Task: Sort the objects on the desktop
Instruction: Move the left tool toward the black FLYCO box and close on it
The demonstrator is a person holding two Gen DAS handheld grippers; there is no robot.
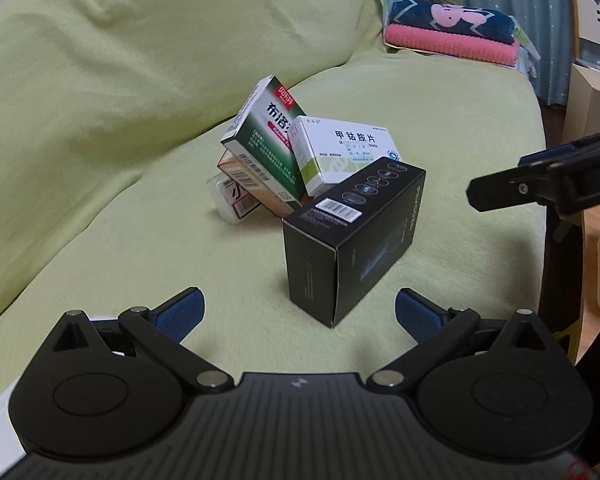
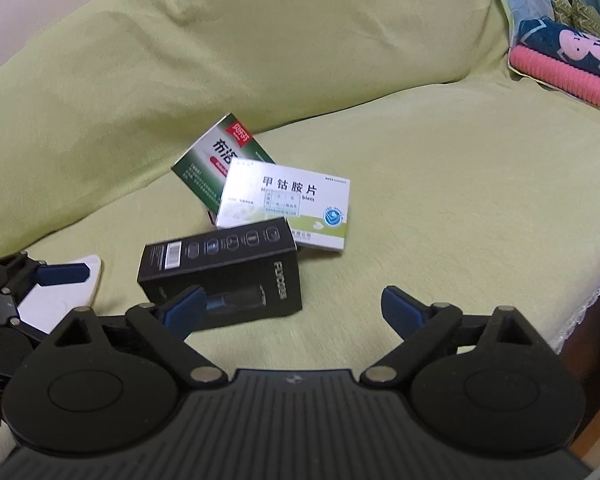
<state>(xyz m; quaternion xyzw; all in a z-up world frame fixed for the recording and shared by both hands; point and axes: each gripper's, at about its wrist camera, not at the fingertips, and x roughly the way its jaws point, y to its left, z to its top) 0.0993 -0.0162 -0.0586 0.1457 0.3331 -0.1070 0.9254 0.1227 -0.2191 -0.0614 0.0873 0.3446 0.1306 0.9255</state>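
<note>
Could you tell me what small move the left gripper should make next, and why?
Probably ease the left gripper forward around the black box. Its jaws are open and empty, the box stands nearest and directly ahead, and the white box leans on its top, so lifting slowly seems wise.

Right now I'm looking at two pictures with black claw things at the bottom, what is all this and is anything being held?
Those claws are two hand-held grippers, each with a camera looking along its fingers. One picture is from the left gripper, the other from the right gripper. Both stand open and hold nothing. On the light green sofa cover lies a small pile: a black rectangular carton nearest, a white cardboard medicine box leaning on it, a green-and-white medicine box behind, tilted, with an orange box underneath. Folded pink and dark blue towels sit farther back.
</note>
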